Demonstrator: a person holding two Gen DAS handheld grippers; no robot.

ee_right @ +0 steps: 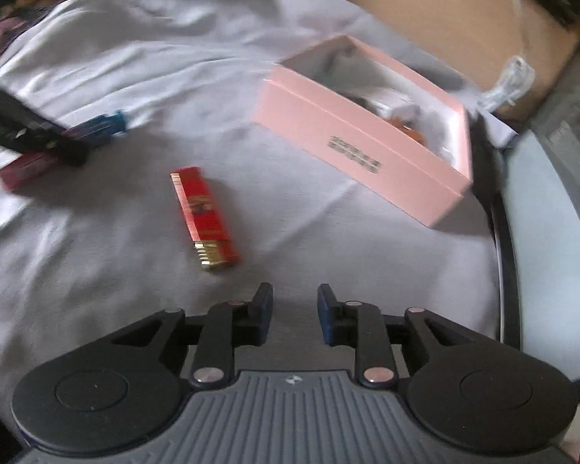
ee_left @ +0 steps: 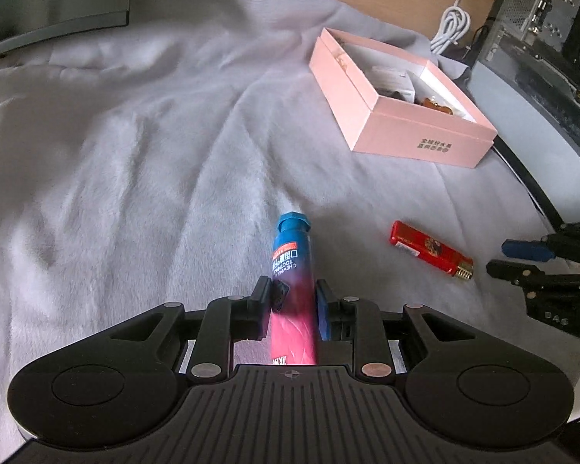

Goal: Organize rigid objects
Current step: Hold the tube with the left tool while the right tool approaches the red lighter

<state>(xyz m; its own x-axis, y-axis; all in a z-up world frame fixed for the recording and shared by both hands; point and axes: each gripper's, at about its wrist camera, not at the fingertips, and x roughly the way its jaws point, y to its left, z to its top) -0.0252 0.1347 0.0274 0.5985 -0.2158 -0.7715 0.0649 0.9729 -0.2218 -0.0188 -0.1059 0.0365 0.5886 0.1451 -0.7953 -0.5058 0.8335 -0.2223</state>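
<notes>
While the left tool [ee_left: 294, 305] pinches the toothpaste tube [ee_left: 292, 266], the right tool [ee_right: 294, 315] hangs spread; next likely carries it into the pink box [ee_left: 371, 116].

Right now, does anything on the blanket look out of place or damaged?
Nothing damaged or spilled. The red lighter lies loose on the grey blanket, outside the open pink box. The left gripper holds the toothpaste tube.

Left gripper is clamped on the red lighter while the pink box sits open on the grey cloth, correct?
Not quite. The left gripper is clamped on the toothpaste tube, as the left wrist view shows. The red lighter lies loose on the grey cloth. The pink box does sit open there.
</notes>
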